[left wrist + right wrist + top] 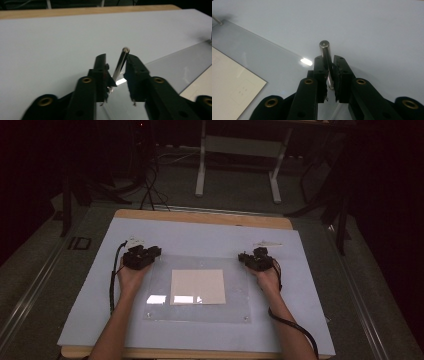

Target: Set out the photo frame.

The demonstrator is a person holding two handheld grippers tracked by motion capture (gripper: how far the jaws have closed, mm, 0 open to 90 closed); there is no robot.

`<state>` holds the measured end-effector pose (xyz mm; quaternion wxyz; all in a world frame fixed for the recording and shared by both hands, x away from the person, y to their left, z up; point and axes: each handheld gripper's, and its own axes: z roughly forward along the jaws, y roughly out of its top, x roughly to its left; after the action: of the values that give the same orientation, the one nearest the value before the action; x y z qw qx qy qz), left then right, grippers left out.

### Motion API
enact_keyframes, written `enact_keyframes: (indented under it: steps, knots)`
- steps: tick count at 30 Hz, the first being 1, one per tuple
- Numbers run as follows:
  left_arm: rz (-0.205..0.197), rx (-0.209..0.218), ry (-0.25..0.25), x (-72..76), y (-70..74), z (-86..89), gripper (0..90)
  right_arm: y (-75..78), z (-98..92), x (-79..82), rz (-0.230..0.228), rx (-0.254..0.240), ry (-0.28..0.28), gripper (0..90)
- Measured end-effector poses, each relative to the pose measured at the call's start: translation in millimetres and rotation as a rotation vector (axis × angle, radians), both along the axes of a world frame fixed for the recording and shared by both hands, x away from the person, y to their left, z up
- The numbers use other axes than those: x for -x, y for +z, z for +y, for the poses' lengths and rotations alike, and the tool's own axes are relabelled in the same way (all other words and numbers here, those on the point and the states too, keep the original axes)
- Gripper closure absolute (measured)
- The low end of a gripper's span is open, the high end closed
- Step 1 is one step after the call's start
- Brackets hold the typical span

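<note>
A clear acrylic plate (pixel 197 312) lies on the pale mat (pixel 200 237), with a white sheet (pixel 198 286) under its middle. My left gripper (pixel 142 256) is at the plate's far left corner. In the left gripper view its jaws (pixel 116 57) stand apart around a thin upright metal pin (pixel 122 60) that leans on the right-hand jaw. My right gripper (pixel 255 260) is at the far right corner. In the right gripper view it (pixel 329 58) is closed tight on a second metal pin (pixel 325 53). The lower ends of both pins are hidden by the jaws.
The mat covers a wooden table whose edge (pixel 200 216) shows at the back. Two small pale items lie on the mat beyond the grippers, one at the left (pixel 135 241) and one at the right (pixel 267 243). A desk frame (pixel 239 150) and cables stand on the dark floor behind.
</note>
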<state>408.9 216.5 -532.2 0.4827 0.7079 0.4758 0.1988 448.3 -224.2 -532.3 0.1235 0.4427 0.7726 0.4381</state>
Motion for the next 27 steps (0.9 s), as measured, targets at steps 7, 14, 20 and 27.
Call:
enact_keyframes:
  steps: [7,14,20,27]
  knots:
    - [-0.032,-0.052,0.015,2.1,2.5,-7.7,83.6,7.7,10.9,9.7,-0.079,0.113,0.012,72.6]
    - [-0.042,-0.02,0.024,4.8,3.1,-5.9,81.4,11.3,9.0,16.8,-0.135,0.087,-0.024,73.5]
    - [-0.046,-0.011,0.028,6.7,3.1,-4.5,81.3,19.5,6.3,13.2,-0.128,0.066,-0.044,83.9]
    - [-0.045,-0.006,0.054,8.5,1.3,-6.9,82.2,17.5,6.0,14.0,-0.127,0.056,-0.053,84.6]
